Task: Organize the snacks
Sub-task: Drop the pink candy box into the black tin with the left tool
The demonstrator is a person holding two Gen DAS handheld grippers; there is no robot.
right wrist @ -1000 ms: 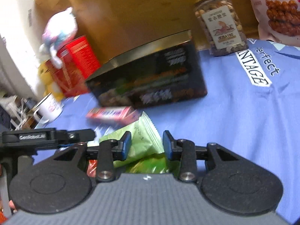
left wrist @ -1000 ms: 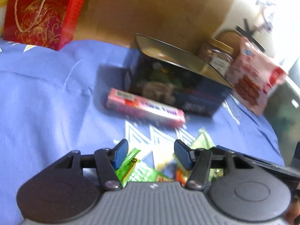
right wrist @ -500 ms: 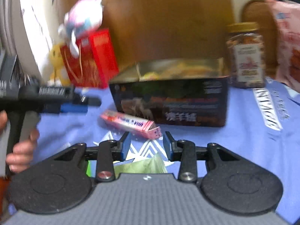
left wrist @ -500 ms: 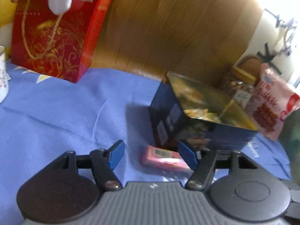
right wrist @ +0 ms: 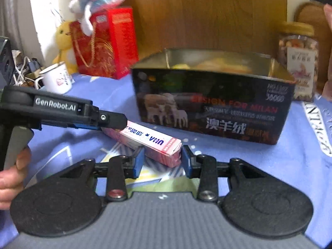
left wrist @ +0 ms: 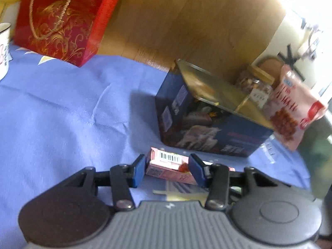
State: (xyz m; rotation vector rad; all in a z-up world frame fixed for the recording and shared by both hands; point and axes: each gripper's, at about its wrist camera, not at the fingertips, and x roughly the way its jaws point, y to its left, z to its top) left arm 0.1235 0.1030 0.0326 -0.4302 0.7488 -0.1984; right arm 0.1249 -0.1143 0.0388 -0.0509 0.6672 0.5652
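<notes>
1. Far left, off the job: shows a white mug point(left wrist: 3, 49) and a red gift bag point(left wrist: 56, 20) standing at the back edge of the blue cloth point(left wrist: 62, 114), both well apart from the snacks in hand
2. Brings the left claw point(left wrist: 168, 166) down around one end of the pink carton point(left wrist: 166, 158), which lies flat on the cloth just in front of the dark open box point(left wrist: 207, 132); has just been closing the jaws, with the carton between the blue pads; cannot tell whether the pads press on it yet, since a sliver of gap seems to show on one side
3. Seen from the right wrist: shows a hand point(right wrist: 10, 178) on the left tool's handle at the picture's edge
4. Sets the right claw point(right wrist: 162, 159) at the carton's other end, jaws parted, with a gap on both sides and nothing gripped
5. Leaves a pale green wrapper point(right wrist: 157, 184) loose on the cloth below the right claw, not yet put away
6. Further right: looks to hold a few yellowish items in the open box already, though too blurred to name
7. At the right edge: keeps the nut jar point(right wrist: 297, 62) and the pink snack bag point(left wrist: 290, 108) upright behind the box, outside it
8. Judged as partly done: some snacks seem boxed; the carton is mid-pickup, with the lift and the drop into the box to come, then the loose wrapper; unclear whether the jar and bag belong in the box at all
</notes>
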